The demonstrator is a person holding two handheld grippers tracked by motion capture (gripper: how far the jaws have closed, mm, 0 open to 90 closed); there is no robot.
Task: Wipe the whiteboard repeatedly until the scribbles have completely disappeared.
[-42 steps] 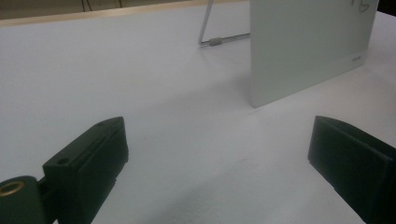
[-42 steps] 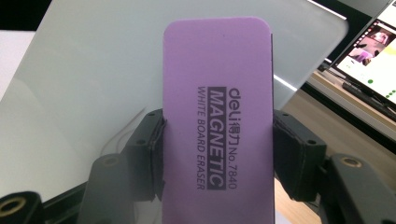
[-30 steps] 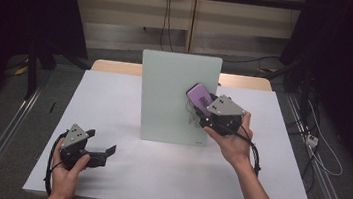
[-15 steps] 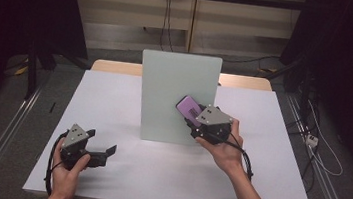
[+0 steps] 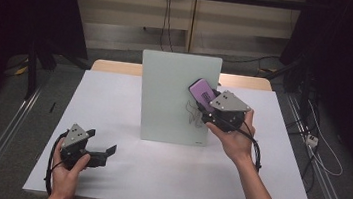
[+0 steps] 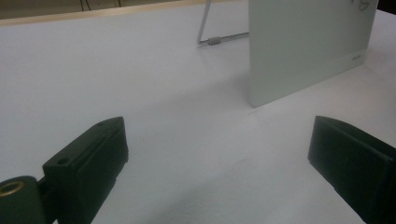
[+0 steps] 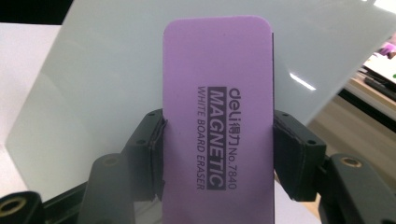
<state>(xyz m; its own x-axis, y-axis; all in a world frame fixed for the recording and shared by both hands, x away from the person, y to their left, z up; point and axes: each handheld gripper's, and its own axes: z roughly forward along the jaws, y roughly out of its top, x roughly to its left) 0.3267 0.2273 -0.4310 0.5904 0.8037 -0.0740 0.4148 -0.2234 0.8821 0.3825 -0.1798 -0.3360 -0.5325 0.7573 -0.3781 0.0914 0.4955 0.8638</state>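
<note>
Purple eraser [image 5: 201,92] is held clamped in the right claw [image 5: 207,104] against the upright whiteboard [image 5: 175,94], just above the black scribble [image 5: 194,114], judged largely unerased, while the left claw [image 5: 104,153] is rested wide open on the tabletop [image 5: 114,97]

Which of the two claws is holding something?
The right claw, shut on the purple rectangular whiteboard eraser; the left claw is open and holds nothing.

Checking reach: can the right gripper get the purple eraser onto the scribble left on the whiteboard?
Probably yes: the right gripper, shut on the eraser, is at the whiteboard face just above the scribble, nothing between.
</note>
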